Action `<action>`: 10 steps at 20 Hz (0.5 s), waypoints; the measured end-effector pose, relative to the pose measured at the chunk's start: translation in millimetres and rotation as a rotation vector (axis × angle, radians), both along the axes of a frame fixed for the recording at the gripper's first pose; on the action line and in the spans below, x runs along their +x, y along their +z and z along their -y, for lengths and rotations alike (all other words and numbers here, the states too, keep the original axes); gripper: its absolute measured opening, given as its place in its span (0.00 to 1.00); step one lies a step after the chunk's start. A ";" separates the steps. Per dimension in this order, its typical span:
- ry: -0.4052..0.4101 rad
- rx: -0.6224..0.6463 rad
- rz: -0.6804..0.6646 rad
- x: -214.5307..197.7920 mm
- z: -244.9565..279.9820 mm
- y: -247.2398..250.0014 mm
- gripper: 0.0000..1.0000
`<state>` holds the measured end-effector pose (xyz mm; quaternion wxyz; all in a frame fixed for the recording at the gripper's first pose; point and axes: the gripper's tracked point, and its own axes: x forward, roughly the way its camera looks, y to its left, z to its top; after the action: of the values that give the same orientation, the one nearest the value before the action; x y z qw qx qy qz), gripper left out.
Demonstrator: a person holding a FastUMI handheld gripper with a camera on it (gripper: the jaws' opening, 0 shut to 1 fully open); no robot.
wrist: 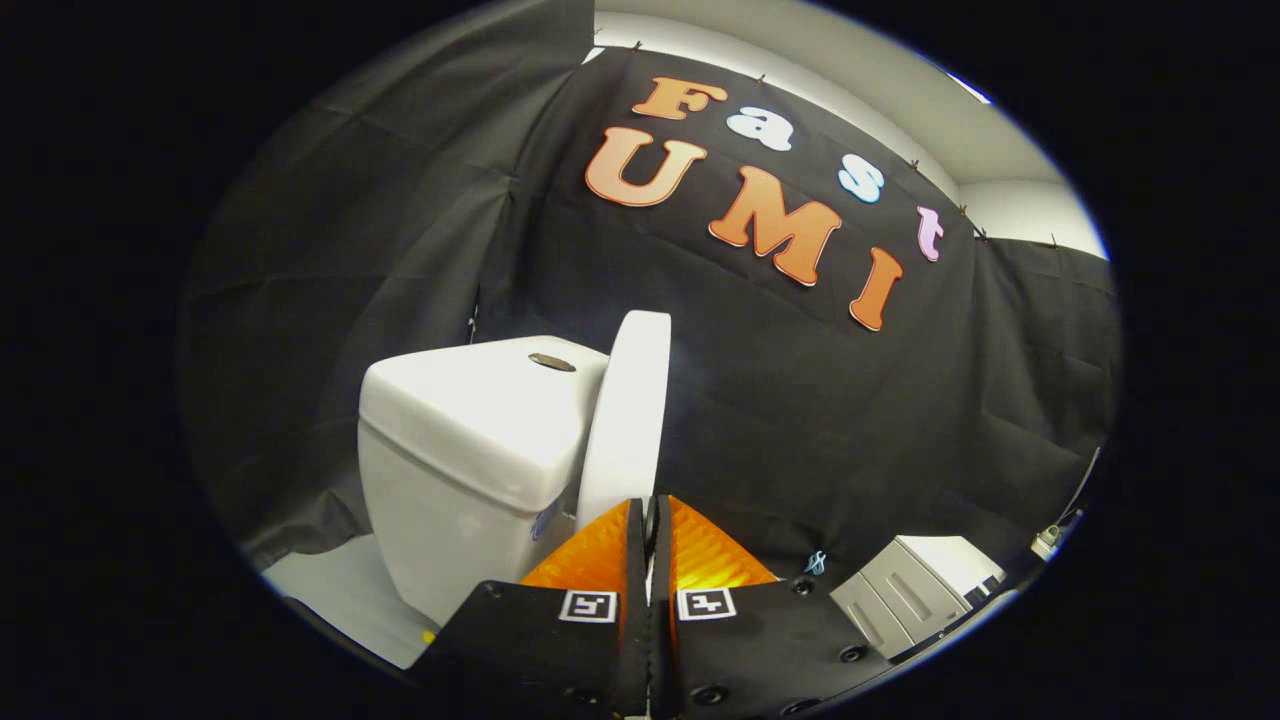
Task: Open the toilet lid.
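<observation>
Standing upright against the tank (pixel 470 420), the toilet lid (pixel 628 410) rises just ahead of the gripper (pixel 650 525), whose fingers sit pressed nearly together

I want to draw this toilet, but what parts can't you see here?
- Toilet bowl and seat: hidden behind the gripper and its body in the gripper view.
- Lid: raised and seen edge-on, so its flat faces can't be made out; its lower end is covered by the fingers, which are closed together.
- Button on the tank: too small for detail.
- White cabinet: partly cut off.
</observation>
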<state>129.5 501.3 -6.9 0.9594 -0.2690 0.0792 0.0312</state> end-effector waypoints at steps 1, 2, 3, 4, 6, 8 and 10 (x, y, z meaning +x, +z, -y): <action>0.000 0.003 -0.001 1.0 -0.1 0.8 0.08; 0.001 0.004 -0.001 0.9 0.0 1.2 0.09; 0.003 0.004 0.000 0.5 -1.3 1.4 0.09; 0.004 0.002 0.002 0.4 -0.5 1.0 0.09; 0.006 -0.002 0.004 0.6 -0.3 1.7 0.09; 0.005 0.003 0.004 1.5 -0.7 1.6 0.09; 0.005 0.008 0.004 0.3 -0.5 3.3 0.08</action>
<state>129.8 501.8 -3.6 0.9605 -0.2655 0.0767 0.0333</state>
